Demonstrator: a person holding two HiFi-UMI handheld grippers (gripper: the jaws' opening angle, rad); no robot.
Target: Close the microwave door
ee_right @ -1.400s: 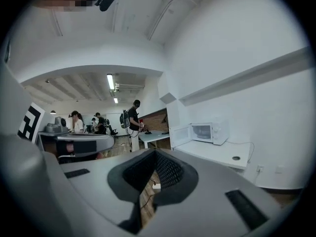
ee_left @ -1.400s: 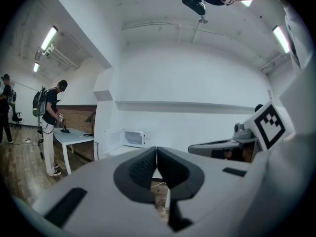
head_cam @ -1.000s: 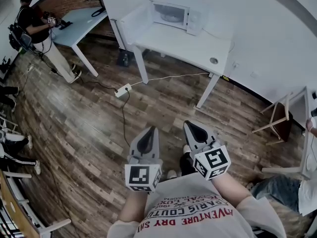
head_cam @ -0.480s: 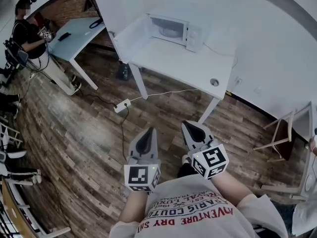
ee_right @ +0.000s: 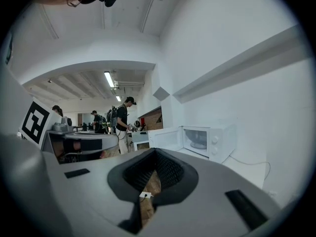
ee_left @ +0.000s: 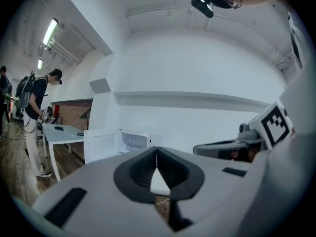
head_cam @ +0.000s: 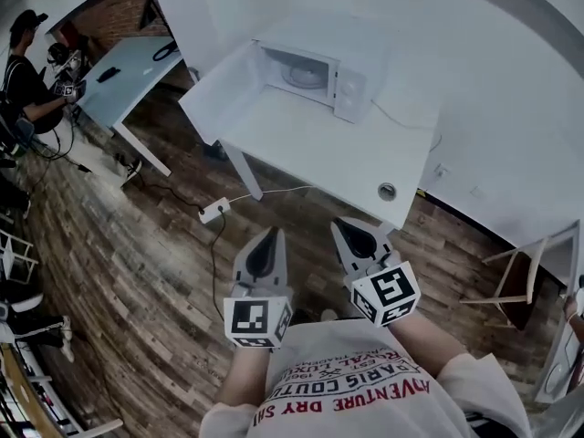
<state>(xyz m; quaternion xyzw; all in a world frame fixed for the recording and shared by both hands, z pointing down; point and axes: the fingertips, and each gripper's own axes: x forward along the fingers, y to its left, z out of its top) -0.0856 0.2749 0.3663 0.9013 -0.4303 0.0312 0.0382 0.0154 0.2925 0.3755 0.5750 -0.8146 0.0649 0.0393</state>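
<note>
A white microwave (head_cam: 315, 69) stands at the back of a white table (head_cam: 351, 149), its door (head_cam: 219, 94) swung wide open to the left and a glass plate showing inside. Both grippers hang in front of my chest, well short of the table and above the wood floor. My left gripper (head_cam: 265, 236) is shut with nothing in it, and so is my right gripper (head_cam: 349, 229). In the left gripper view the microwave (ee_left: 137, 141) and its open door (ee_left: 101, 145) lie far beyond the closed tips (ee_left: 156, 150). In the right gripper view the microwave (ee_right: 213, 140) stands to the right of the tips (ee_right: 155, 152).
A small round object (head_cam: 387, 191) lies near the table's front right corner. A power strip (head_cam: 213, 212) and cable lie on the floor under the table's left side. A pale blue table (head_cam: 119, 73) and a person (head_cam: 27, 89) are at far left; a wooden chair (head_cam: 511, 276) is at right.
The table and microwave have come nearer and grown larger in the head view as I walk toward them. Both grippers stay shut and level in front of me.
</note>
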